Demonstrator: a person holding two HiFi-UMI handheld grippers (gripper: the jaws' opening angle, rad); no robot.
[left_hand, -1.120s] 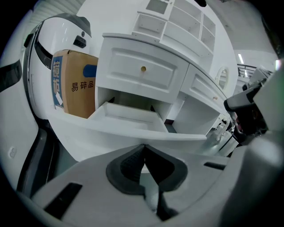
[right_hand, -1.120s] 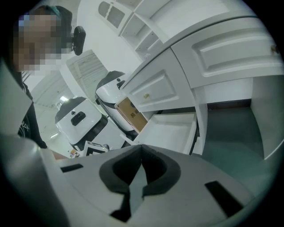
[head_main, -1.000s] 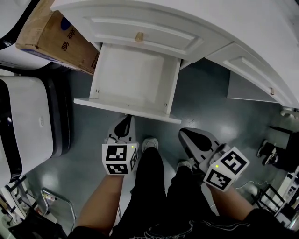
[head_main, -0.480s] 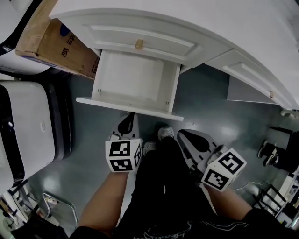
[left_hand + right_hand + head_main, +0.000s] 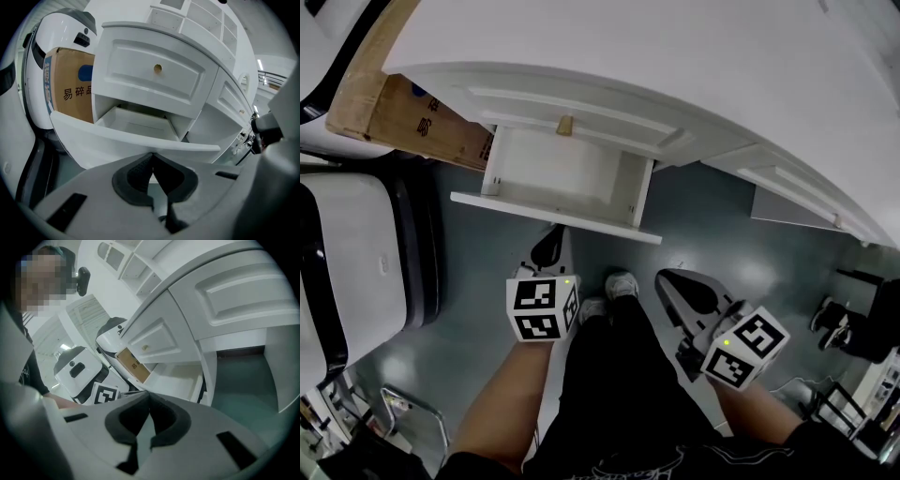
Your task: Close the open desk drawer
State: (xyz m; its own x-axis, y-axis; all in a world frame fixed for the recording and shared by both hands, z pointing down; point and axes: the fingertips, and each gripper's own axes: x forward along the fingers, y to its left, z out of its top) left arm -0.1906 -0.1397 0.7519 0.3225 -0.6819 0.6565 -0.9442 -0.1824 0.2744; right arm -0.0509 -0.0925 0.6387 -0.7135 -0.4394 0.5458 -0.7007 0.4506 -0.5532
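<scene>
The white desk's lower drawer [image 5: 562, 173] stands partly open and holds nothing that I can see. Its front panel [image 5: 553, 217] faces me. My left gripper [image 5: 548, 246] is shut, and its tips sit right at the middle of that panel. In the left gripper view the panel [image 5: 117, 140] fills the space just past the closed left gripper [image 5: 151, 159]. My right gripper [image 5: 672, 281] hangs lower right over the floor, apart from the drawer and shut on nothing. The right gripper [image 5: 147, 399] looks at the open drawer [image 5: 183, 378] from the side.
Above the open drawer is a closed drawer with a wooden knob [image 5: 565, 125]. A cardboard box [image 5: 412, 112] leans at the desk's left. A large white machine [image 5: 356, 253] stands at the far left. The person's shoes [image 5: 622, 284] rest on the grey floor between the grippers.
The drawer has slid partway back into the desk and shows less of its inside. My left gripper has followed its front panel forward. The right gripper has barely moved.
</scene>
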